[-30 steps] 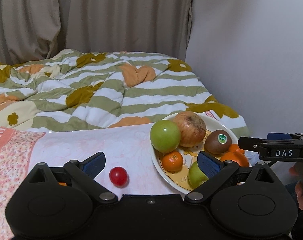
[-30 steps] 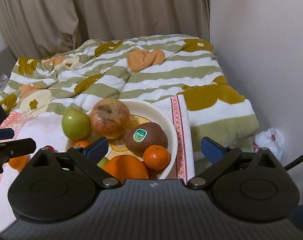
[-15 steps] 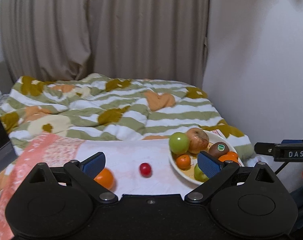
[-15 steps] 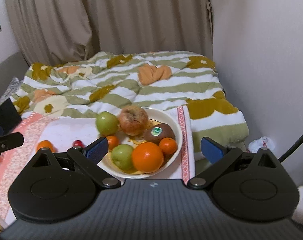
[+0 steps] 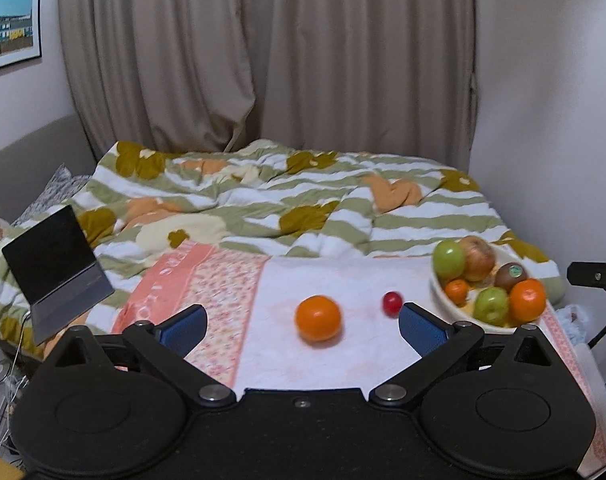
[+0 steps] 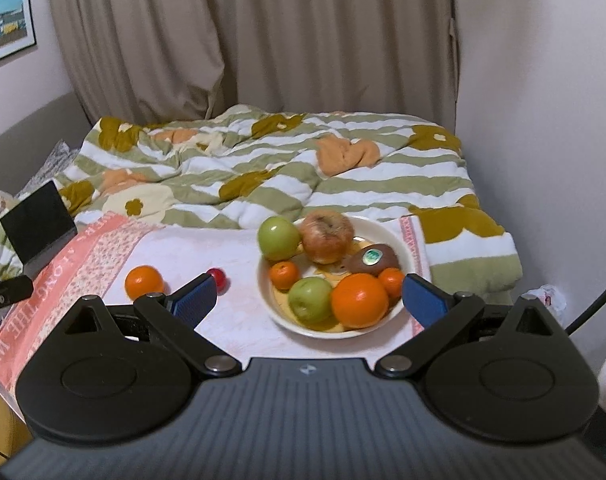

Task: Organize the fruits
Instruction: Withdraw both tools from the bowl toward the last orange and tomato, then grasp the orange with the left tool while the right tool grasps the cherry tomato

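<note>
Left wrist view: the left gripper, jaws spread wide and empty, faces an orange and a small red fruit lying loose on the white cloth, well apart from the plate at right. Right wrist view: the right gripper, also spread and empty, hangs before the plate, which already holds two green apples, a reddish apple, a kiwi and three oranges; judged mostly done, two loose fruits remaining.
</note>
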`<action>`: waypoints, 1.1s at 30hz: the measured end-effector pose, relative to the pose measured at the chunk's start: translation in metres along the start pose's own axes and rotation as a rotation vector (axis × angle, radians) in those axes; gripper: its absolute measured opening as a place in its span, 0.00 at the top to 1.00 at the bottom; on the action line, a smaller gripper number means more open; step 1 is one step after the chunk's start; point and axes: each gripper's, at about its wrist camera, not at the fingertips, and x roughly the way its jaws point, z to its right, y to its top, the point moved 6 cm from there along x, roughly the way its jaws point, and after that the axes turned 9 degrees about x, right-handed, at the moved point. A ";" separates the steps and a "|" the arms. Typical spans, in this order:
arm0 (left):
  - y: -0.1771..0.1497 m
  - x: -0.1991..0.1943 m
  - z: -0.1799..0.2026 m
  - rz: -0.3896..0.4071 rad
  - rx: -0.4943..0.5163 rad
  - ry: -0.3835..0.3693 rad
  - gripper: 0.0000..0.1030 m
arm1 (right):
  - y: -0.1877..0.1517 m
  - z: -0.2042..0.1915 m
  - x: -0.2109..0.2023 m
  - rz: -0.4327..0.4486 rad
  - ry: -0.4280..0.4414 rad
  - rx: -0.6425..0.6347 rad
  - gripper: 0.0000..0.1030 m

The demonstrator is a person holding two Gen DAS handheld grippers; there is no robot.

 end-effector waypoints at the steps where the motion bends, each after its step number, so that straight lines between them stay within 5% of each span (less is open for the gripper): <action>1: -0.001 0.003 -0.004 -0.004 0.004 -0.005 0.00 | -0.003 -0.004 0.003 -0.004 -0.002 -0.004 0.00; 17: -0.007 0.099 -0.064 -0.104 0.128 -0.182 0.00 | -0.027 -0.073 0.092 -0.054 -0.072 0.048 0.00; 33: -0.018 0.192 -0.023 -0.231 0.273 -0.442 0.00 | -0.043 -0.112 0.191 -0.156 -0.070 -0.080 0.00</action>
